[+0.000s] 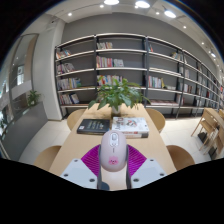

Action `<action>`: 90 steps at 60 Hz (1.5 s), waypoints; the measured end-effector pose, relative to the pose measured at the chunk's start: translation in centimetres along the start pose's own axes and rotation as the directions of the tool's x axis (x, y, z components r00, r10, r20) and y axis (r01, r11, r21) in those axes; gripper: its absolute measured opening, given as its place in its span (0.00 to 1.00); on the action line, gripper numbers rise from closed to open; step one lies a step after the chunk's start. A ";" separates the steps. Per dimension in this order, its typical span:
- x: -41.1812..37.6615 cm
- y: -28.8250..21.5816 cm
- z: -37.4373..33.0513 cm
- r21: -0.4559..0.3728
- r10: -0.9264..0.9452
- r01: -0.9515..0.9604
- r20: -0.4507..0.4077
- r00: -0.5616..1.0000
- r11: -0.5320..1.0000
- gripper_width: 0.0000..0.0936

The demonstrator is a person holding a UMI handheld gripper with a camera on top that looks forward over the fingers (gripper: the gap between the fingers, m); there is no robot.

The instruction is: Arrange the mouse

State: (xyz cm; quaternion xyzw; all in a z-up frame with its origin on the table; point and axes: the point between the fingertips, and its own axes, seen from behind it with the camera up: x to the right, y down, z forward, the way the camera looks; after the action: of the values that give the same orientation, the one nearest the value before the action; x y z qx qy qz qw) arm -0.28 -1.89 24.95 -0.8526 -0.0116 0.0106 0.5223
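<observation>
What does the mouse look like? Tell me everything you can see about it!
The mouse is pink in the middle with pale, whitish sides, and it looks like smooth plastic. Its rounded body points lengthwise away from the camera. It sits between the gripper's two fingers, over the light wooden table, with its near end low between the fingers. Whether the fingers actually press on it cannot be made out. Beyond it lie books and a leafy potted plant.

mouse [113, 153] rear cut off below, book [130, 125] titles too small (shelf spines likewise)
</observation>
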 end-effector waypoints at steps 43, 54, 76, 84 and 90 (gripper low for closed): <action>-10.8 27.5 3.9 -0.370 -0.023 0.029 0.021 1.000 0.929 0.48; -10.1 26.3 2.5 -0.400 0.005 -0.012 -0.017 1.000 0.916 0.93; -7.0 15.2 -8.5 -0.227 0.015 -0.015 -0.005 1.000 0.974 0.92; -5.4 14.6 -13.2 -0.192 0.012 -0.013 -0.006 1.000 0.981 0.92; -4.8 14.3 -15.9 -0.174 0.011 -0.009 0.008 1.000 0.985 0.91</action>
State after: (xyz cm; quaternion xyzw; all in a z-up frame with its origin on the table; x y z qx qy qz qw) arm -4.48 -22.70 19.50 -0.8950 -0.0106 0.0159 0.4457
